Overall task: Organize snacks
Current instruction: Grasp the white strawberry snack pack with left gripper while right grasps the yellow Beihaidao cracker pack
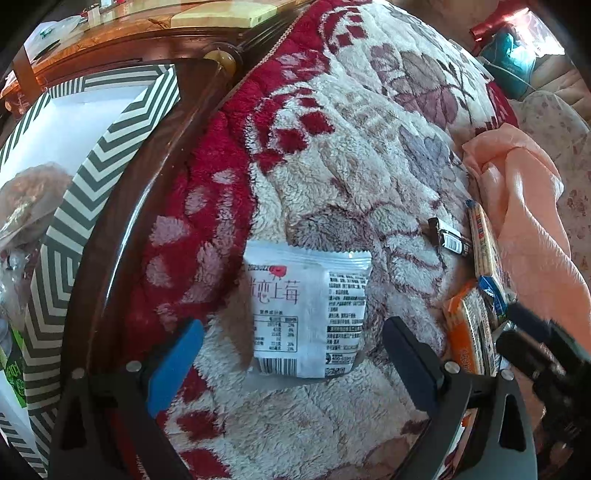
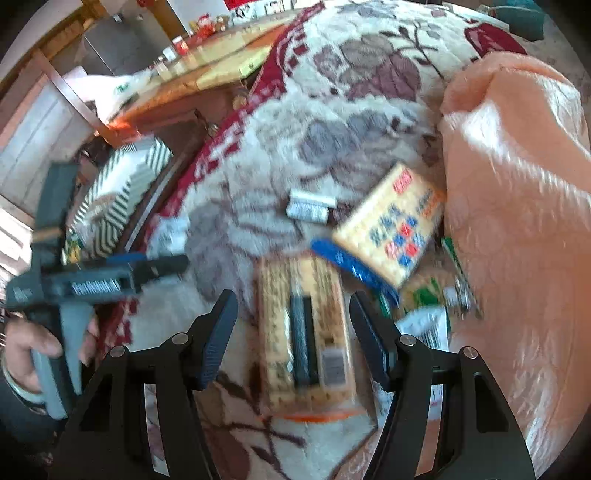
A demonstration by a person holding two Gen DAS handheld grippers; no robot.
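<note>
A white snack packet with black print lies on the fleece blanket, between the spread fingers of my left gripper, which is open and empty. In the right wrist view, my right gripper is open around an orange-edged cracker pack lying flat; touching is unclear through blur. That pack also shows in the left wrist view. A yellow cracker pack and a small white packet lie beyond. The striped box with snacks inside stands at the left.
A peach cloth is heaped on the right. A dark wooden rail runs between box and blanket. A wooden table with small items is at the back. More packets lie by the cloth.
</note>
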